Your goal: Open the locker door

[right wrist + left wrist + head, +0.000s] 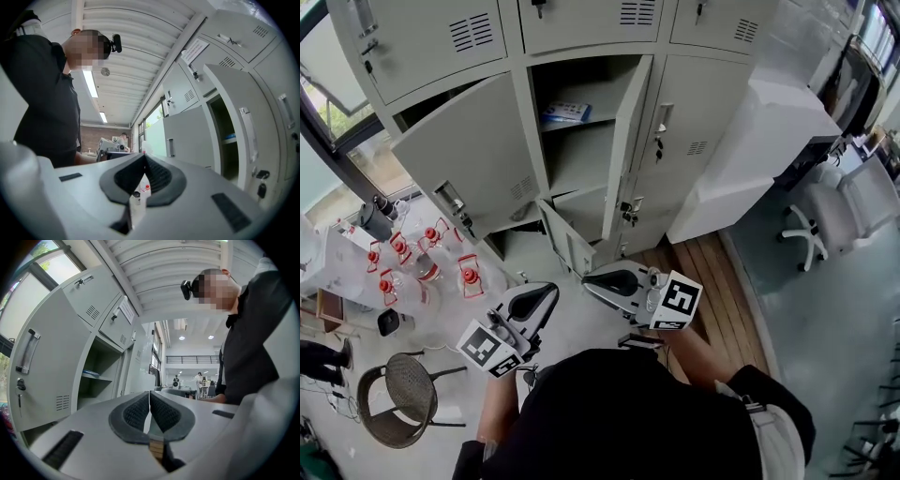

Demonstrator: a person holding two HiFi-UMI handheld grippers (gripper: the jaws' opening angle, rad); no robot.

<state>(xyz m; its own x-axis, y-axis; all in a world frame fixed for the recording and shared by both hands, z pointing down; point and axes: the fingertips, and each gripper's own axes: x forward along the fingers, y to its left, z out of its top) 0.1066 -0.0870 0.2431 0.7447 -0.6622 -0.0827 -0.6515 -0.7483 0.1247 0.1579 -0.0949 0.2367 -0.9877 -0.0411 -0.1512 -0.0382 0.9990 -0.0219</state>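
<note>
Two pairs of tongs hang low in front of the lockers (581, 37), well apart from every door. The left tongs (547, 294) are pressed together with nothing between them, and the right tongs (592, 277) are likewise closed and empty. The middle locker door (628, 131) stands swung wide, edge toward the camera, baring a shelf (581, 124) with a flat blue thing (567, 112) on it, perhaps a booklet. The door to its left (469, 155) is open as well, and a small lower door (561, 234) hangs ajar. The locker door on the right (698, 112) is closed.
</note>
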